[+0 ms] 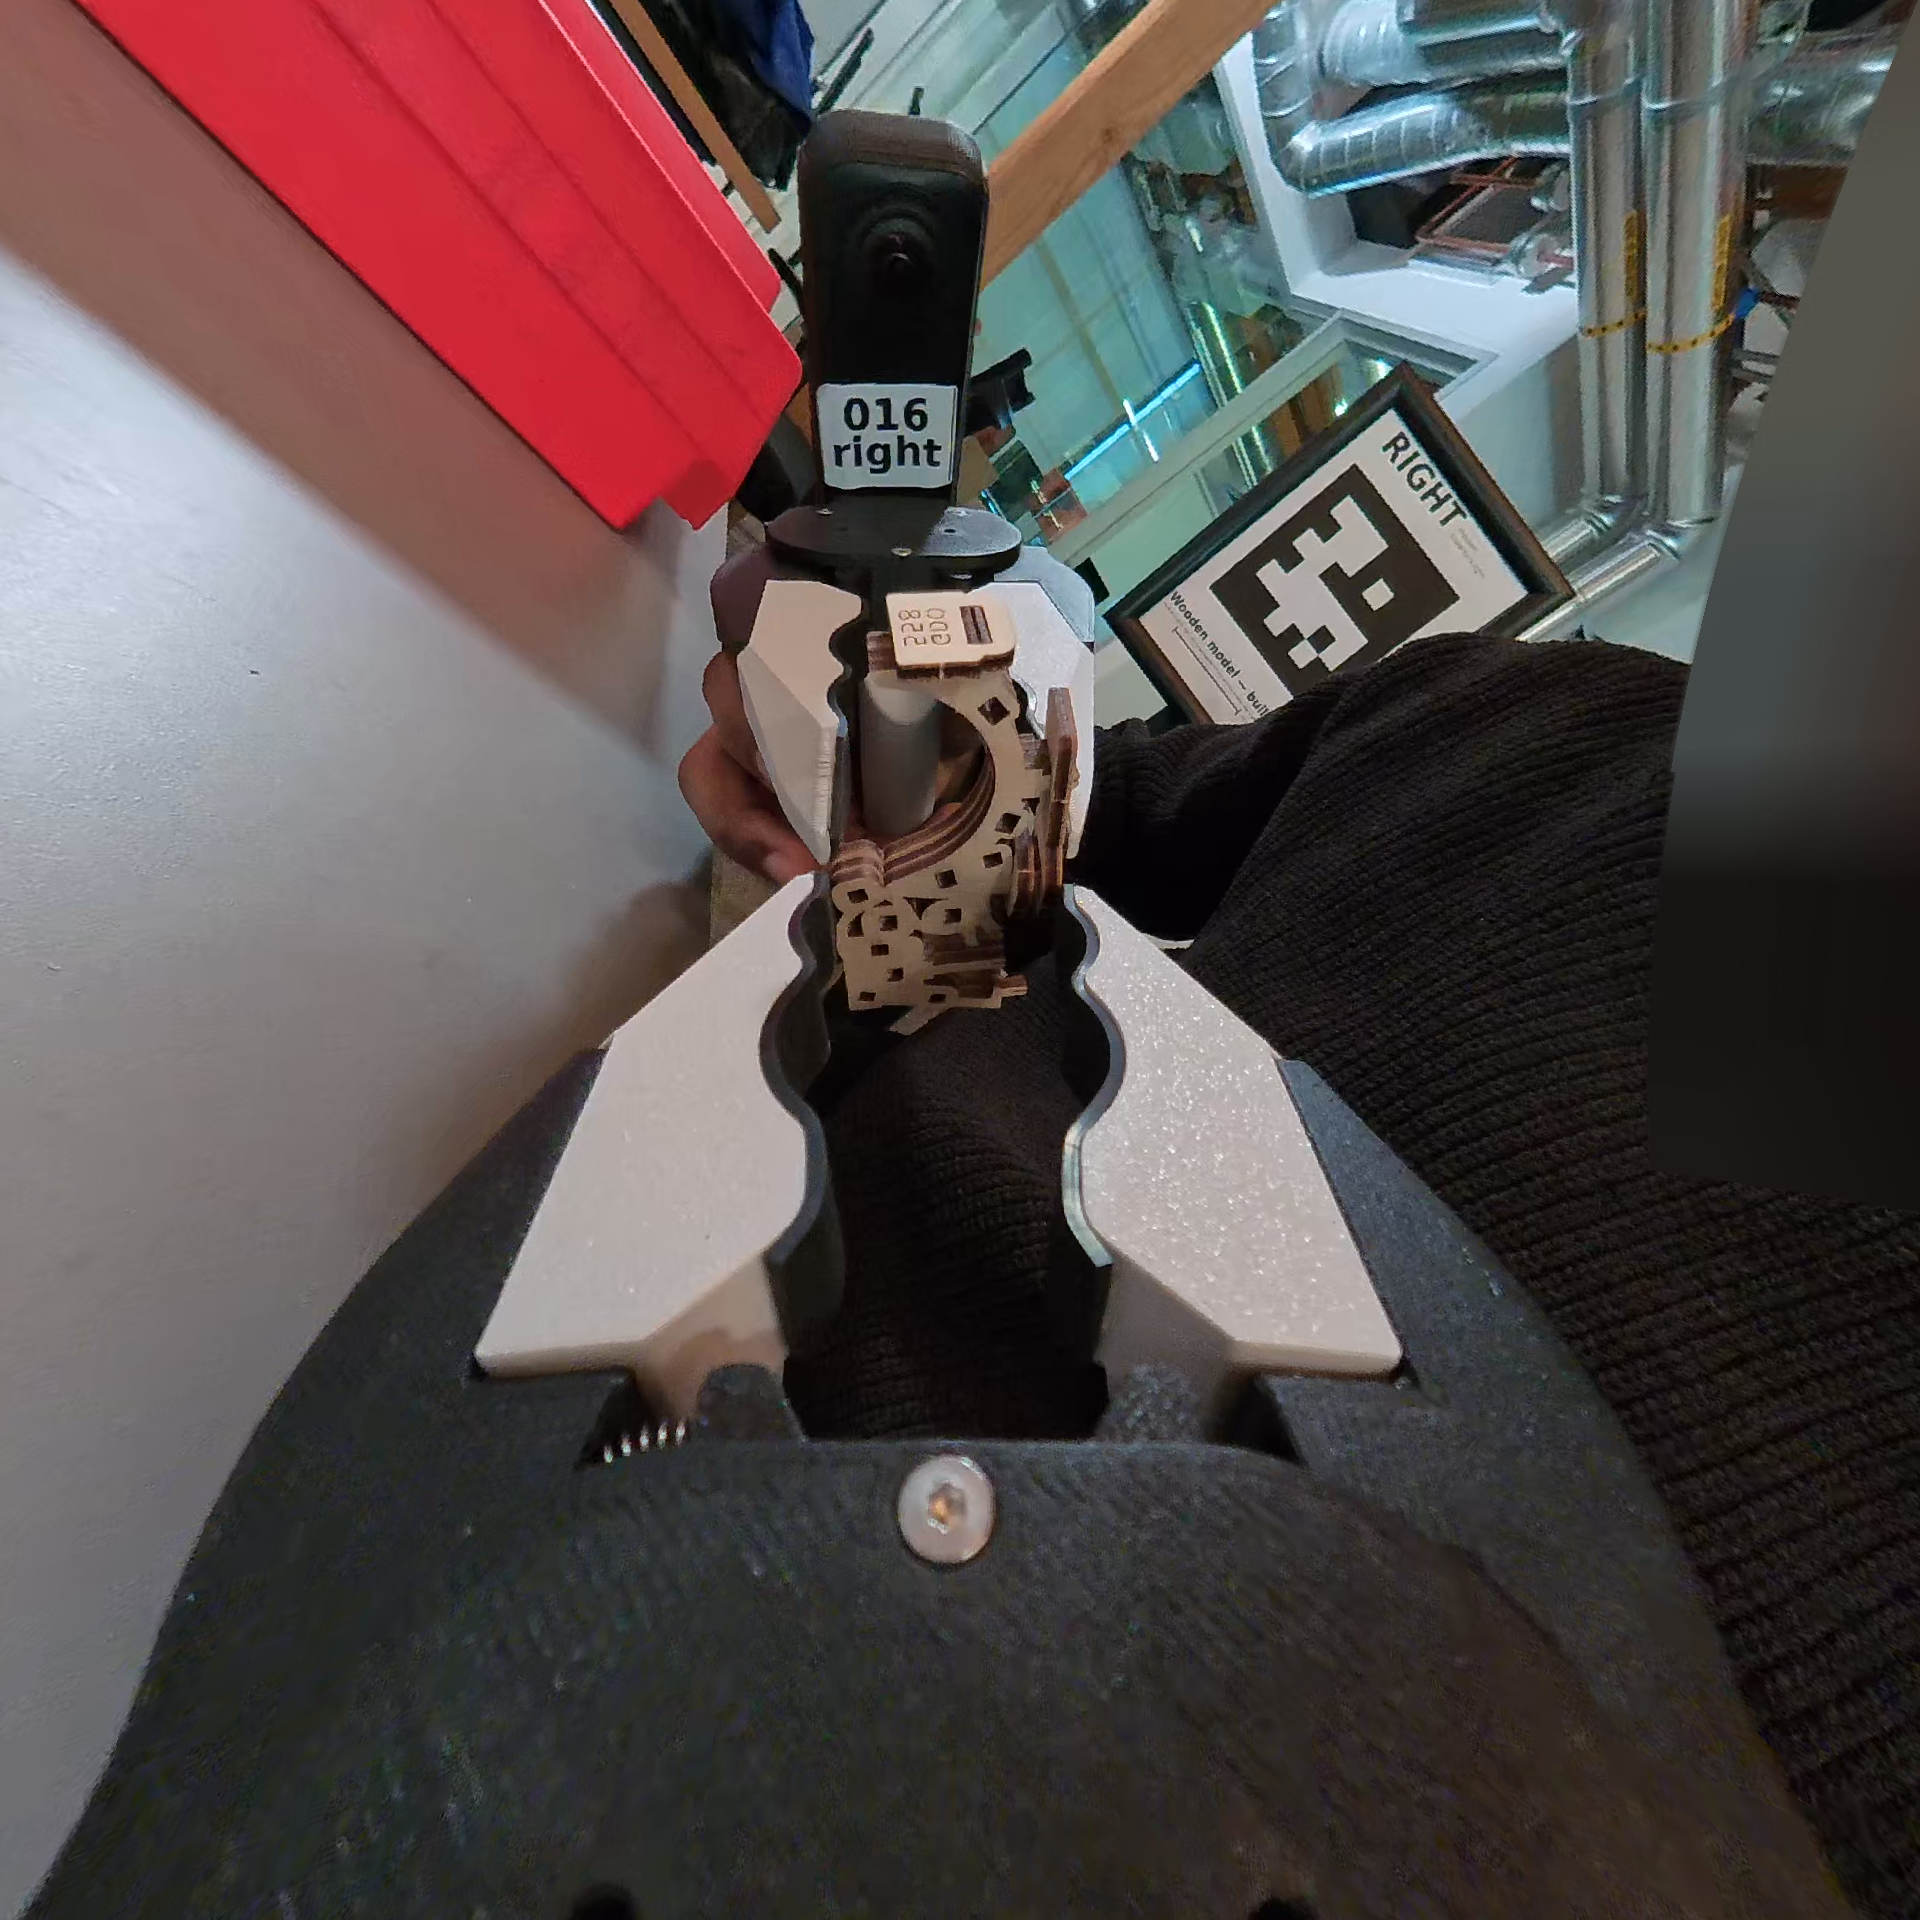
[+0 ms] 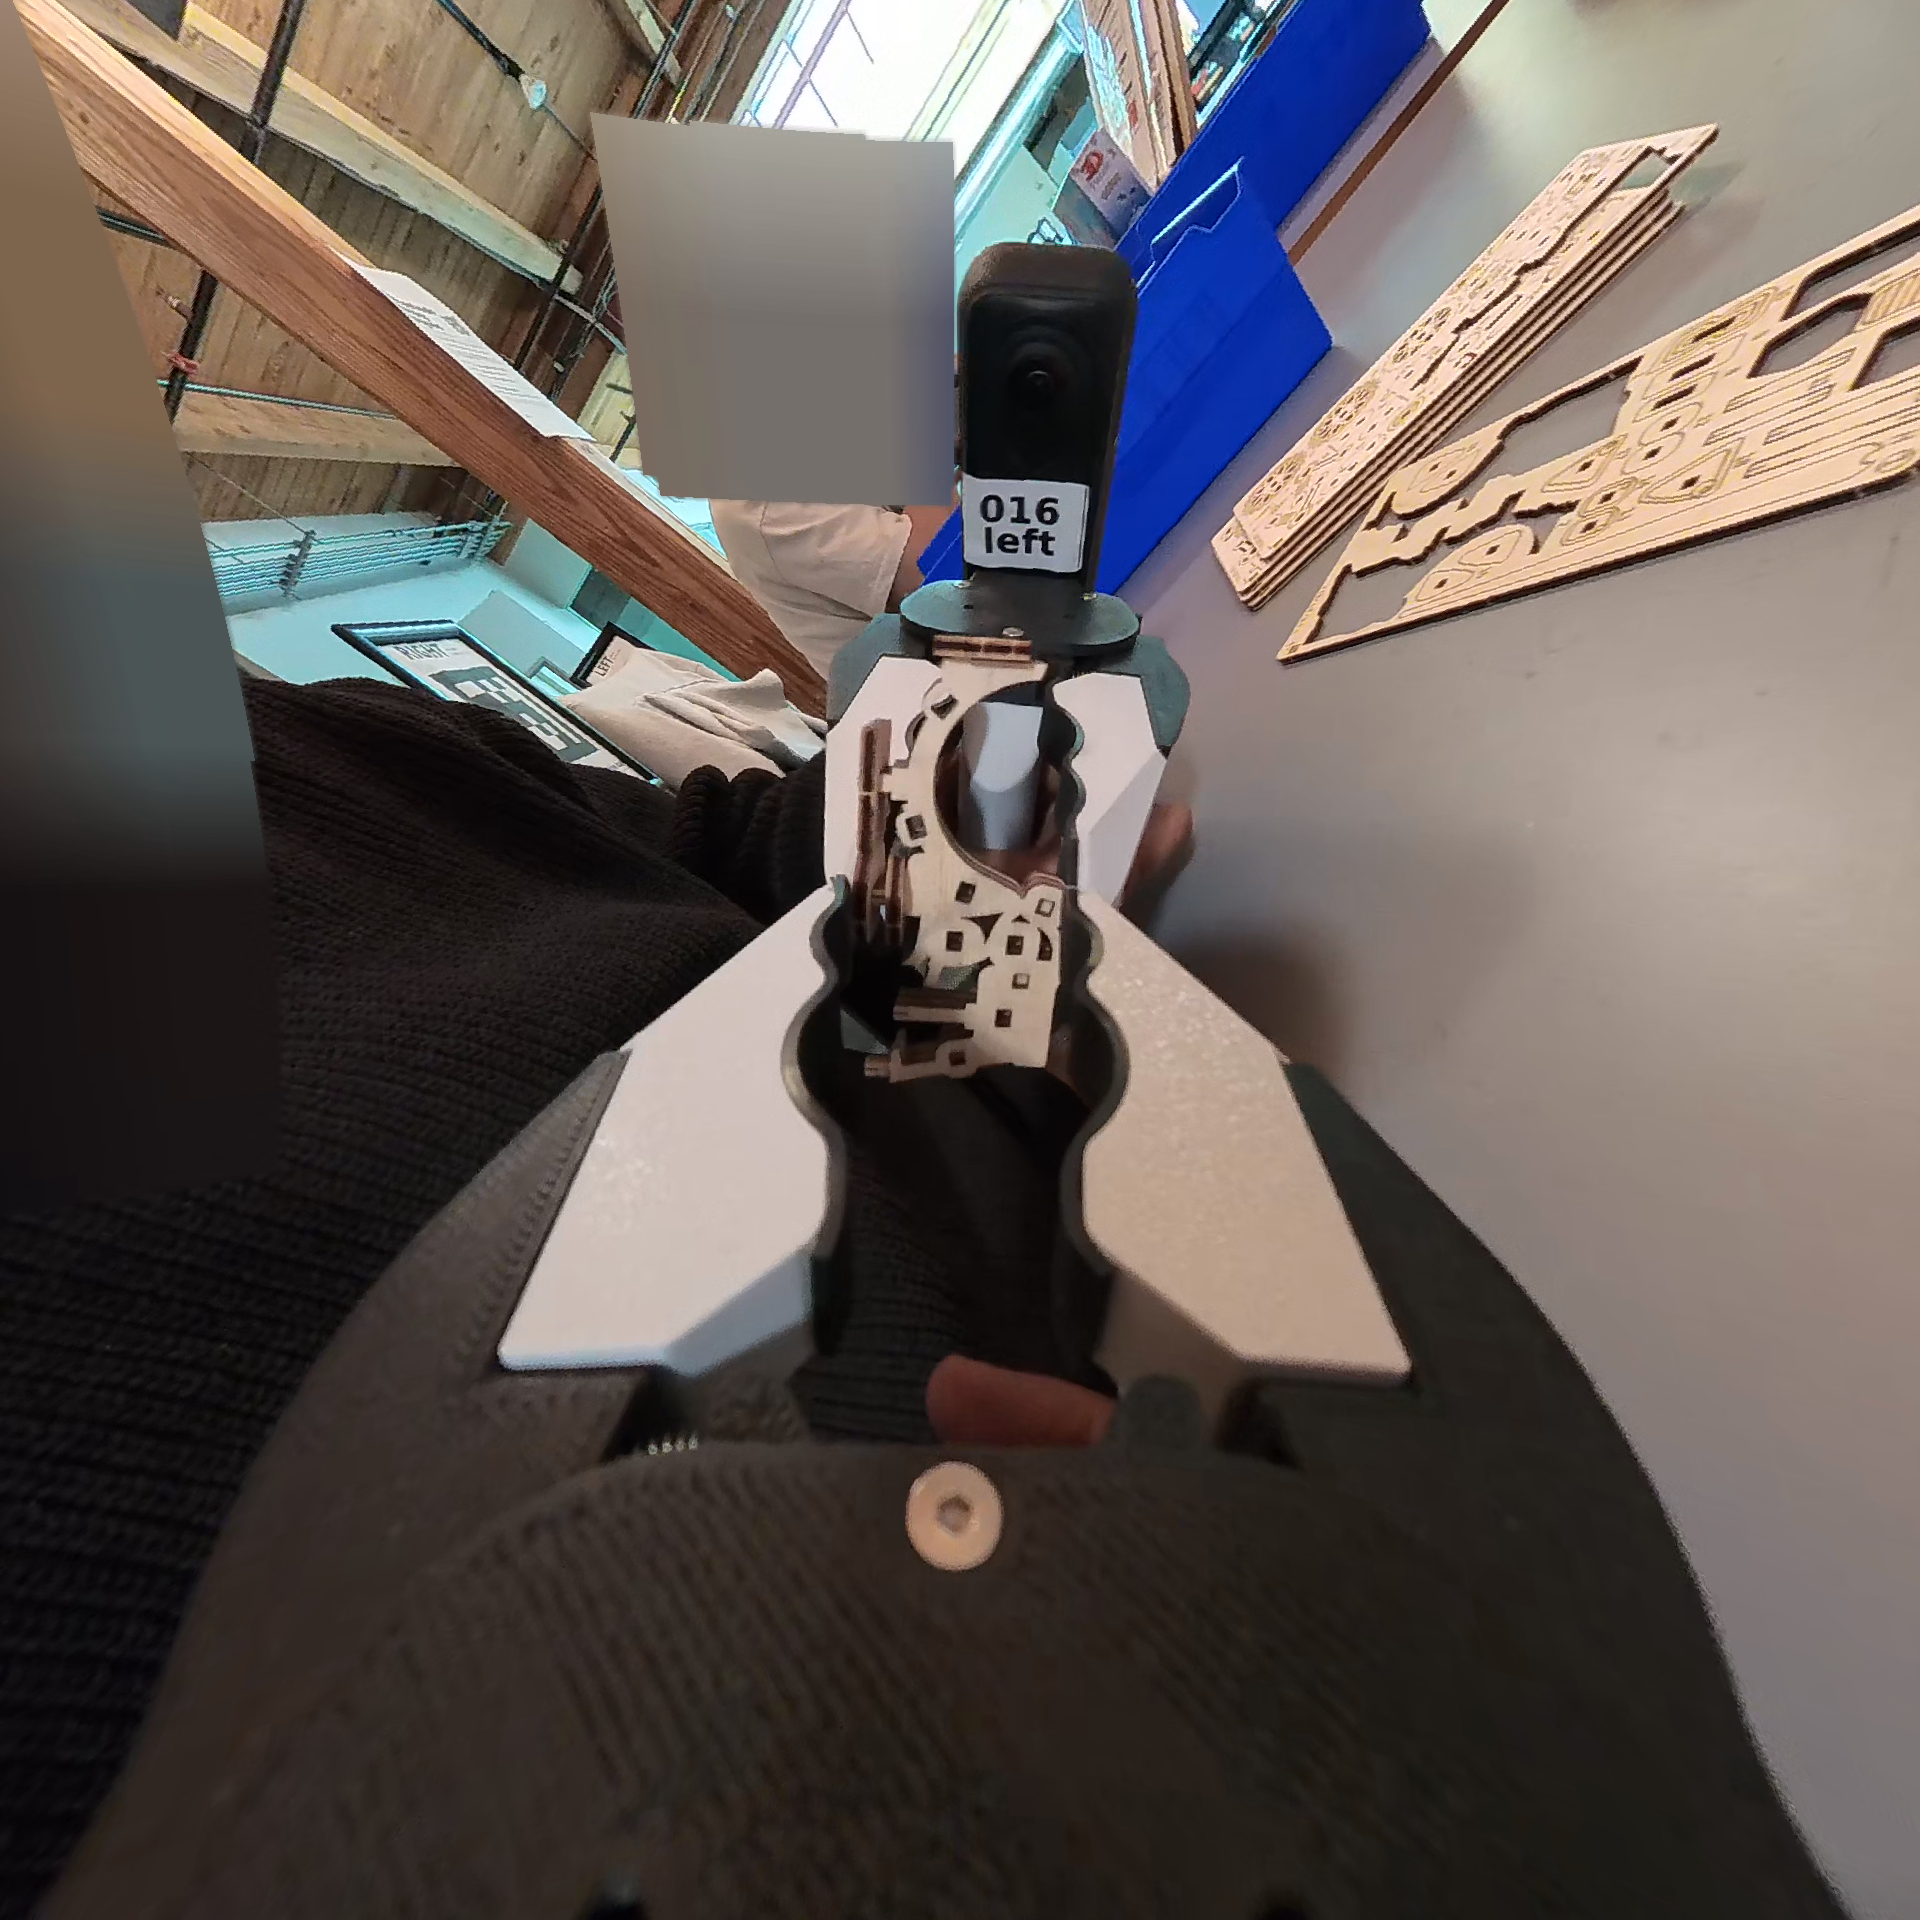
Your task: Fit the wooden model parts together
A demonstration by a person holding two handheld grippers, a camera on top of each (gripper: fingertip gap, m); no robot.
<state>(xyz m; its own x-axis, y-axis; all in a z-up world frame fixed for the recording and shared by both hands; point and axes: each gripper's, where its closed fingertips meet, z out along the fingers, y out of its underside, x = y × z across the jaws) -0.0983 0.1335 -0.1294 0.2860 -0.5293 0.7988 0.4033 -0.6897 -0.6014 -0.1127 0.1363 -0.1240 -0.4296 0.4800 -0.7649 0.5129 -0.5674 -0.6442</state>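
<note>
A partly built wooden model (image 1: 935, 914) of layered, laser-cut plywood with square holes and a curved arch hangs in the air between my two grippers, which face each other. My left gripper (image 1: 945, 899) is shut on its near end. The right gripper (image 1: 935, 810) opposite grips the far end. In the right wrist view the wooden model (image 2: 987, 935) sits between the tips of my right gripper (image 2: 956, 909), shut on it, with the left gripper (image 2: 956, 862) behind. A small slotted wooden piece (image 1: 951, 649) tops the model.
Flat wooden part sheets (image 2: 1455, 364) and a punched-out sheet (image 2: 1662, 436) lie on the grey table (image 2: 1558, 1039). A blue bin (image 2: 1226, 343) stands behind them, a red bin (image 1: 468, 239) on the other side. A framed marker sign (image 1: 1340, 561) and black knit sleeves (image 1: 1403, 883) are close by. The grippers are tip to tip, or close to it.
</note>
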